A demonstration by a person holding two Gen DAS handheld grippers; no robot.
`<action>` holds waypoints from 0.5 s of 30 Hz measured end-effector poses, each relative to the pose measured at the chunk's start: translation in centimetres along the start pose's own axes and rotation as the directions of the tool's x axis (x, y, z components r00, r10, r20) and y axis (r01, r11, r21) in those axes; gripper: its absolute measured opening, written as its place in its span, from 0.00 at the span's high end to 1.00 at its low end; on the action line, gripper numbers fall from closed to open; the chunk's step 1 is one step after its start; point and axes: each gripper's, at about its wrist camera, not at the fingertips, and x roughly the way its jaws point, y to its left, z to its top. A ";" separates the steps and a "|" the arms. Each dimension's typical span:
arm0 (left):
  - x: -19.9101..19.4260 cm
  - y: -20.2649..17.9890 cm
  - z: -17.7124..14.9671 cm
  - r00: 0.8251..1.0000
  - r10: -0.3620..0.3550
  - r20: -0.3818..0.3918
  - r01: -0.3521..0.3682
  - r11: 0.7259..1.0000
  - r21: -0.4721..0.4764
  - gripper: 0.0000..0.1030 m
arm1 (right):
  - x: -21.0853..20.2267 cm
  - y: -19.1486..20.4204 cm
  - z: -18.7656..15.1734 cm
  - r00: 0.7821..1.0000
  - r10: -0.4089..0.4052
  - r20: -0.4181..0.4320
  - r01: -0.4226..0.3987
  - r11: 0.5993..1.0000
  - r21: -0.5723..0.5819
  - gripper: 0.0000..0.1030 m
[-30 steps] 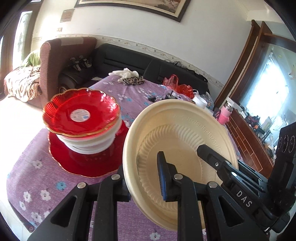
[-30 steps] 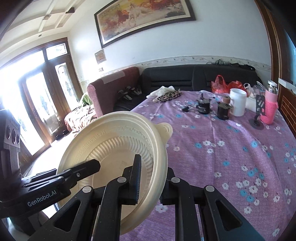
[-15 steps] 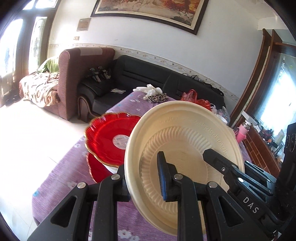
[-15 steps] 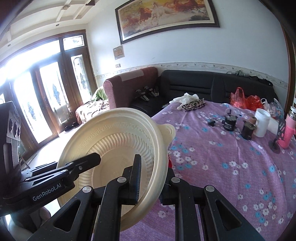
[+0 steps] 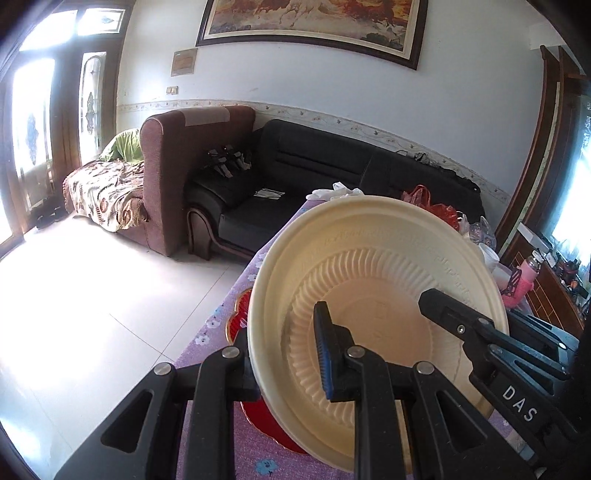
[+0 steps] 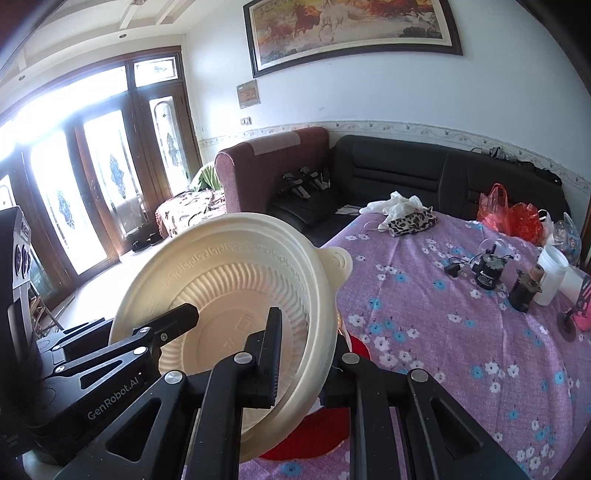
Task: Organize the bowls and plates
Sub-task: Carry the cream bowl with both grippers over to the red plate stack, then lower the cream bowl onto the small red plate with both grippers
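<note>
1. You hold the cream plate [image 5: 388, 280] in the air above the near edge of the table [image 6: 461, 332], tilted up on its rim so its ribbed inner face turns toward both cameras.
2. Your left gripper [image 5: 286, 354] pinches the plate's left rim: one finger sits behind the plate, and the blue-padded finger presses on the inner face.
3. Your right gripper [image 6: 306, 354] pinches the opposite rim the same way, with its ridged pad against the inner face and its other finger behind the plate.
4. Each gripper shows in the other's view, clamped on the far side of the plate, so the plate hangs between the two.
5. A small round tab [image 6: 336, 260] sticks out from the plate's rim at the upper right in the right wrist view.
6. Below the plate, a red plate [image 5: 269, 424] with a gold edge lies on the purple flowered tablecloth [image 6: 480, 369]; the cream plate hides most of it.
7. Farther along the table stand a white cup [image 6: 552, 273], two small dark containers [image 6: 489, 271], a leopard-print cloth [image 6: 412, 223] and a red plastic bag [image 6: 509, 214].
8. Beyond the table sit a black sofa [image 5: 314, 173] and a brown armchair [image 5: 181, 166] under a framed painting [image 5: 314, 26].
</note>
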 end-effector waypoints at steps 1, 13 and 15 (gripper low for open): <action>0.5 0.2 0.2 1.000 0.004 -0.008 -0.004 1.000 -0.002 0.81 | 0.6 -0.1 0.1 1.000 0.002 -0.010 -0.002 1.000 0.004 0.83; 6.9 1.4 0.5 0.992 0.035 -0.120 -0.037 0.999 -0.016 0.80 | 7.3 -1.7 -0.7 0.993 -0.007 -0.119 0.013 0.998 0.055 0.83; 7.4 1.2 0.5 0.991 0.040 -0.126 -0.042 0.999 -0.011 0.80 | 7.8 -1.8 -0.8 0.992 -0.014 -0.125 0.021 0.998 0.053 0.83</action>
